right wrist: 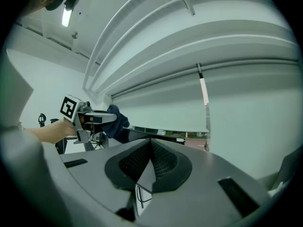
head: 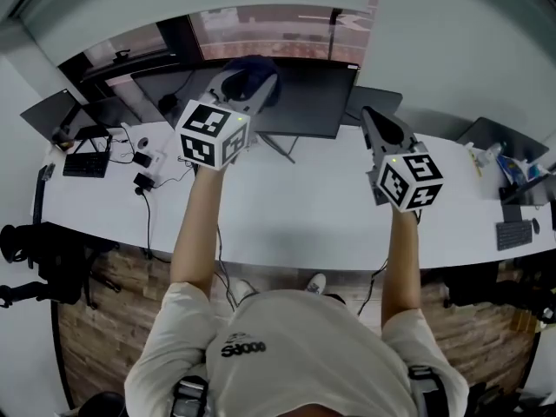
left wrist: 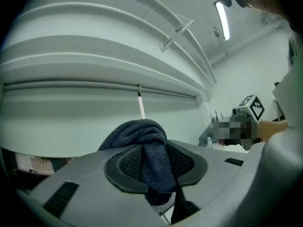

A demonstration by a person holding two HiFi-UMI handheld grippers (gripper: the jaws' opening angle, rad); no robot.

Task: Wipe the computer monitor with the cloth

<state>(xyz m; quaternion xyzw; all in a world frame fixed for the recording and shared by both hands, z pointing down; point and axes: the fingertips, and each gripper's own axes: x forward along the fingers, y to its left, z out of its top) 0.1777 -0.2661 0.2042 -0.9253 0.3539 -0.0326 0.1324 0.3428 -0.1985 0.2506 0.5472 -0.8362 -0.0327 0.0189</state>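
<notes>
A dark blue cloth (head: 258,66) is bunched in my left gripper (head: 250,78), which is held up at the top edge of the black computer monitor (head: 306,102) on the white desk (head: 287,207). In the left gripper view the cloth (left wrist: 147,148) fills the space between the jaws of the left gripper (left wrist: 158,167). My right gripper (head: 372,118) is to the right of the monitor, shut with nothing in it. In the right gripper view its jaws meet at the right gripper (right wrist: 150,150), and the left gripper (right wrist: 90,119) with the cloth (right wrist: 117,124) shows at the left.
A keyboard (head: 85,163), cables (head: 143,181) and another screen (head: 52,111) lie at the desk's left end. More screens and a keyboard (head: 514,233) are at the right end. A dark chair (head: 35,250) stands at the left. White window blinds (left wrist: 94,65) hang behind the desk.
</notes>
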